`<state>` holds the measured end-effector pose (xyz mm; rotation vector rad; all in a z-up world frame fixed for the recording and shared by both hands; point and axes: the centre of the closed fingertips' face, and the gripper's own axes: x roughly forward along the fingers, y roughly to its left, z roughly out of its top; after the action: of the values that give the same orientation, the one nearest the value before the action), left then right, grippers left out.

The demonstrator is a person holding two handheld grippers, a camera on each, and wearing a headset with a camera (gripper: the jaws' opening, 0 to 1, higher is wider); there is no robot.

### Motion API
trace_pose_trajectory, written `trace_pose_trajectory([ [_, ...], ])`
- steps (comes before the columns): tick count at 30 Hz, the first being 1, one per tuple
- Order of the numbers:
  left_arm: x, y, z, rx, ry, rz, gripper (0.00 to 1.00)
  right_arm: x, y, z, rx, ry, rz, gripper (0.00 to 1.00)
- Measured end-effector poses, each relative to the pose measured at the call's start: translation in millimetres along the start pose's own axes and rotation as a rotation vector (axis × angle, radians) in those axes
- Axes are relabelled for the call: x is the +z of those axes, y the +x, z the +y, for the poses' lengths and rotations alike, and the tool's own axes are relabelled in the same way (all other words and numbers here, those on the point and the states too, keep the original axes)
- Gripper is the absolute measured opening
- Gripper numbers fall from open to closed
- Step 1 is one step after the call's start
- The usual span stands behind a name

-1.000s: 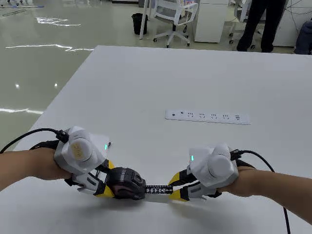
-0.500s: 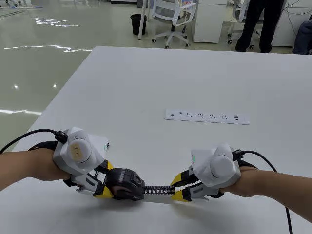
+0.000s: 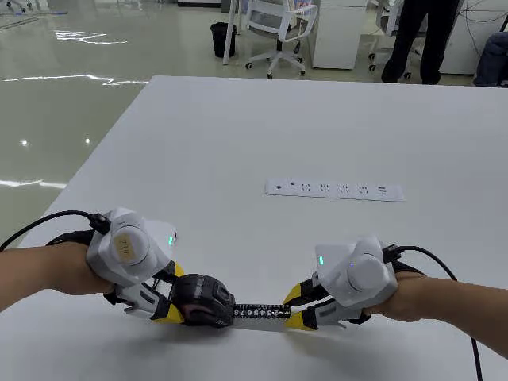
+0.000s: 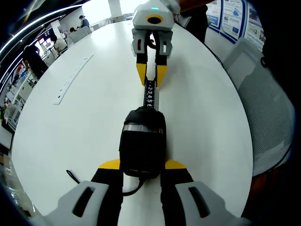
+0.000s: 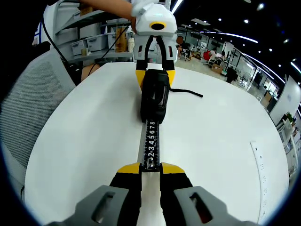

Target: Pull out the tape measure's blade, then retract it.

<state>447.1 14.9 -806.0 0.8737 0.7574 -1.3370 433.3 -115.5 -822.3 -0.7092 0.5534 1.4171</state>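
A black tape measure (image 3: pixel 202 300) lies on the white table (image 3: pixel 262 135) near its front edge, held in my left gripper (image 3: pixel 171 305), which is shut on its case (image 4: pixel 142 141). Its blade (image 3: pixel 260 310), black with white numbers, runs out to the right for a short length. My right gripper (image 3: pixel 292 308) is shut on the blade's tip (image 5: pixel 150 165). In the right gripper view the case (image 5: pixel 155 96) sits ahead with the left gripper (image 5: pixel 155 70) behind it. In the left gripper view the right gripper (image 4: pixel 151 77) pinches the blade (image 4: pixel 150 94).
A white power strip (image 3: pixel 334 190) lies flat in the middle of the table. The tape measure's thin black strap (image 5: pixel 186 92) trails on the table beside the case. Beyond the far edge stand an office chair (image 3: pixel 282 32), a black bin (image 3: pixel 223 38) and a person (image 3: pixel 417 40).
My right gripper has moved a little to the right with the blade tip, so a longer stretch of blade shows. The left gripper and case have stayed put.
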Motion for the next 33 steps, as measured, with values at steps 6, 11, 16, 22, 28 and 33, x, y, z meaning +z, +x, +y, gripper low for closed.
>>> trace_pose_trajectory([
  [6, 0.1, 0.5, 0.0, 0.001, -0.002, 0.002, 0.25, -1.9, -0.8, 0.1, 0.0, 0.0, 0.002, 0.13],
  [11, 0.1, 0.8, 0.1, 0.002, -0.001, 0.003, 0.25, -3.3, -1.2, 0.7, 0.002, 0.0, 0.004, 0.13],
  [16, 0.2, 1.2, 0.0, 0.002, 0.0, 0.004, 0.25, -4.2, -1.6, 1.2, 0.003, 0.001, 0.005, 0.13],
  [22, -0.1, 1.3, -0.1, 0.003, 0.001, 0.005, 0.25, -5.7, -2.3, 1.5, 0.004, 0.001, 0.007, 0.13],
  [28, 0.4, 1.5, -0.5, 0.004, 0.001, 0.005, 0.25, -8.1, -2.2, 2.1, 0.006, 0.003, 0.009, 0.13],
  [33, 0.8, 1.7, -0.6, 0.004, 0.002, 0.007, 0.25, -9.2, -2.9, 3.0, 0.008, 0.001, 0.012, 0.13],
])
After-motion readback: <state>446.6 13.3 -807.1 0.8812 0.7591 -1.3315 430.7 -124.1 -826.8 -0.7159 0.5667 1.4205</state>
